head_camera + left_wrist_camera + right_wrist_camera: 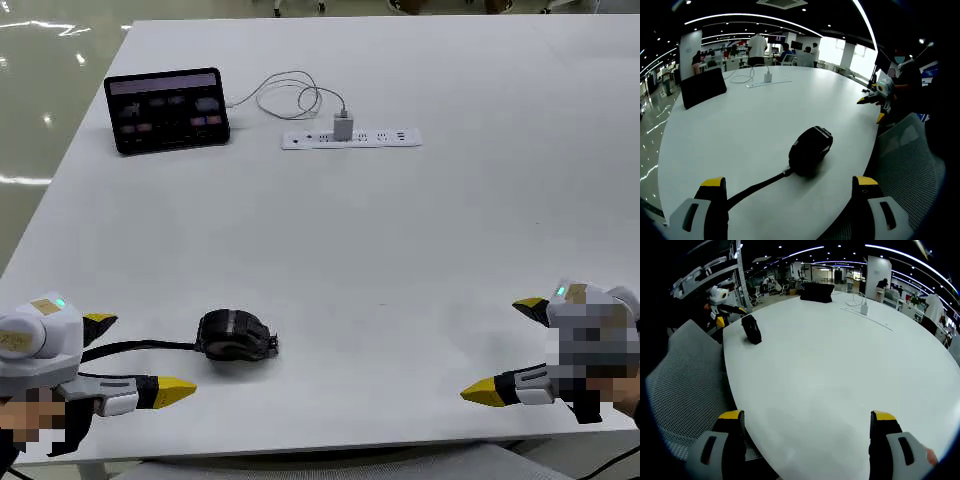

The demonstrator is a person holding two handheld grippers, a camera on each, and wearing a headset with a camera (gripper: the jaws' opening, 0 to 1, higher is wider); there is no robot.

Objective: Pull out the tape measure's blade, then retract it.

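Lying on its side in the lower left of the head view, the tape measure (235,335) sat on the white table (400,230), its dark strap (135,348) trailing toward the frame's left edge. The left gripper (140,355) hung just beside it with its jaws spread wide and nothing between them; in the left gripper view the strap ran down between the two yellow tips. The right gripper (500,348), at the lower right of the head view, was well apart from the case, equally wide open and empty.

The step in hand looked like the first reach. To do it well, the left jaws probably needed to close across the case's flat sides, not on the strap, so the body could not spin. The right gripper would then have to cross to the blade's mouth; the end hook was too small to make out, so its side wanted checking first.
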